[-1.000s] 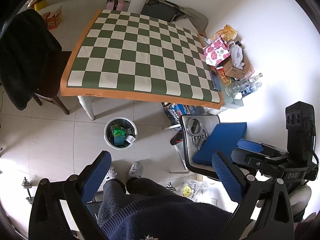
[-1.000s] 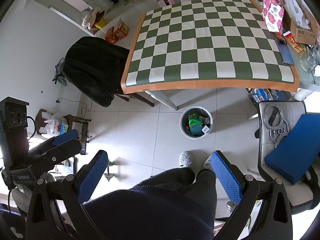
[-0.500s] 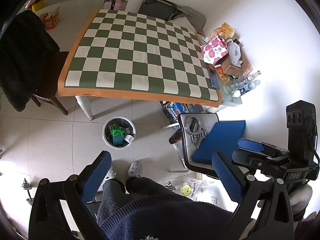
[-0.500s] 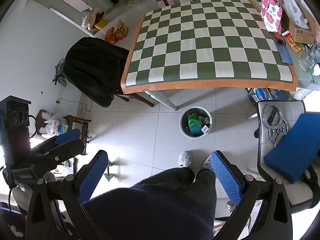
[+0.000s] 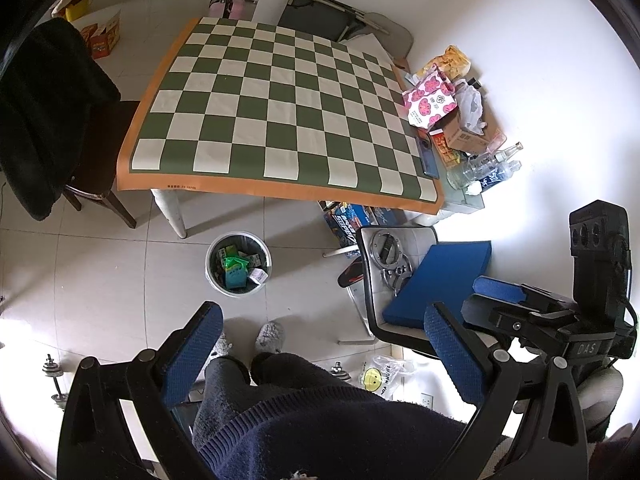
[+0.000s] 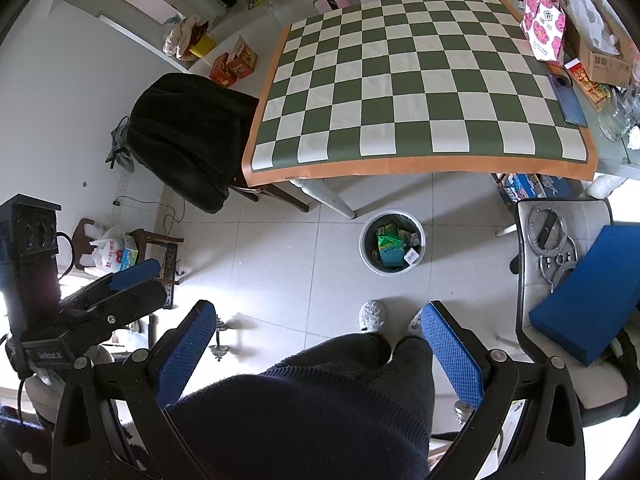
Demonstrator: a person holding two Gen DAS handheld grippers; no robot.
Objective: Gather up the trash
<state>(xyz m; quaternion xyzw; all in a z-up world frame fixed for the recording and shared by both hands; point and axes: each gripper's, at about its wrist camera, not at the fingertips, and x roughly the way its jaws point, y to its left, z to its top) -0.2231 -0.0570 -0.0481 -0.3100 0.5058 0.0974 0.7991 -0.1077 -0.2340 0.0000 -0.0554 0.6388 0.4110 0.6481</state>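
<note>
A green-and-cream chequered cloth (image 5: 280,116) with an orange border covers the counter, a pink-flowered white bag (image 5: 430,100) at its right edge, a black coat (image 6: 188,136) beside its left edge, a grey bin (image 6: 392,246) holding green packets below it, near a blue cushion (image 5: 444,276)

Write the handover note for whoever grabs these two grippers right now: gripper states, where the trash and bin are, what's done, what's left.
Left gripper: open, empty, held high over the floor.
Right gripper: open, empty, same height.
Trash bin: on the floor by the table leg, ahead of the person's slippers, already holding cartons and wrappers.
Checkered tablecloth: no trash on it.
Clutter pile of boxes, bags and bottles sits at the table's right edge by the wall.
Done: nothing loose is in view on the cloth. Left: probably nothing, unless that pile counts as trash; check it.
</note>
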